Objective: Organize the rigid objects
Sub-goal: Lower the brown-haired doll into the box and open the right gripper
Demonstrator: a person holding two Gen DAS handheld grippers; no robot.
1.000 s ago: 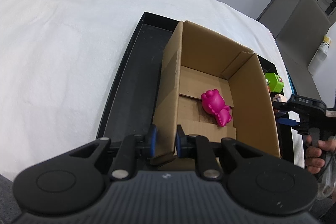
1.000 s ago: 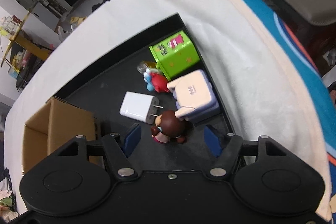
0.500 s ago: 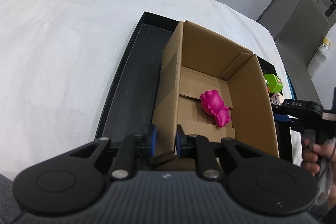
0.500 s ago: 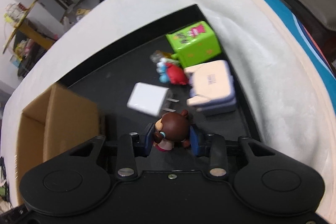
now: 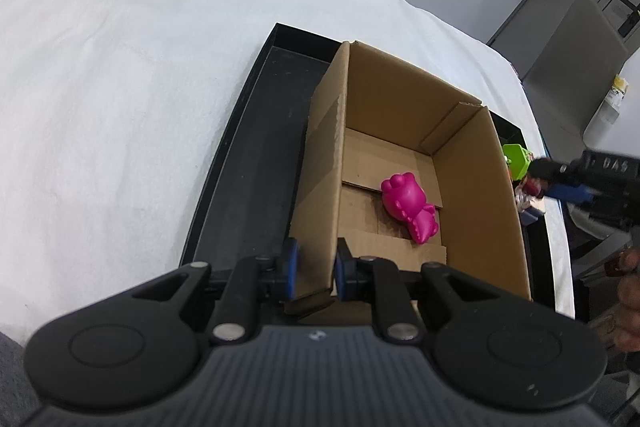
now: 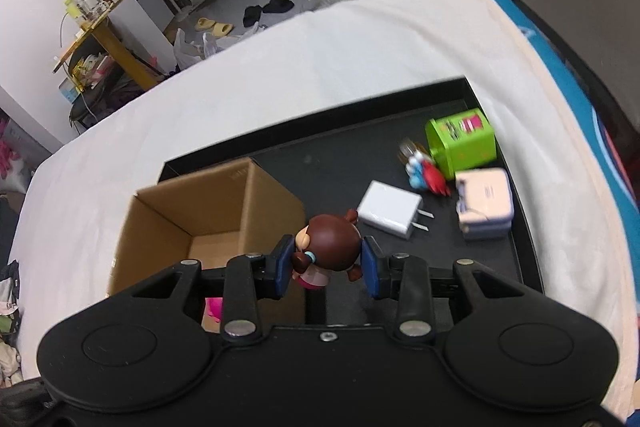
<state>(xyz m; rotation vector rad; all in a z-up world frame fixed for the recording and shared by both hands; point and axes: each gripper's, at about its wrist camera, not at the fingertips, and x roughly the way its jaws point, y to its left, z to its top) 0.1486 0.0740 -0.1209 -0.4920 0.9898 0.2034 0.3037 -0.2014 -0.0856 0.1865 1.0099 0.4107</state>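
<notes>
My right gripper [image 6: 327,259] is shut on a brown bear figurine [image 6: 326,243], held in the air beside the right wall of the open cardboard box [image 6: 216,203]. In the left wrist view my left gripper [image 5: 316,269] is shut on the near left wall of the cardboard box [image 5: 400,99], which stands in a black tray [image 5: 248,163]. A magenta cat toy [image 5: 408,207] lies on the box floor. The right gripper [image 5: 560,183] shows at the box's right side, above the tray.
On the black tray [image 6: 320,155] to the right lie a white charger plug [image 6: 390,209], a green cube [image 6: 460,143], a red and blue figure [image 6: 428,177] and a pink and lilac case [image 6: 484,203]. White cloth [image 5: 120,87] covers the table around it.
The right gripper shut on the brown bear figurine, lifted it off the tray and carried it left toward the box. The left gripper kept still on the box wall.
</notes>
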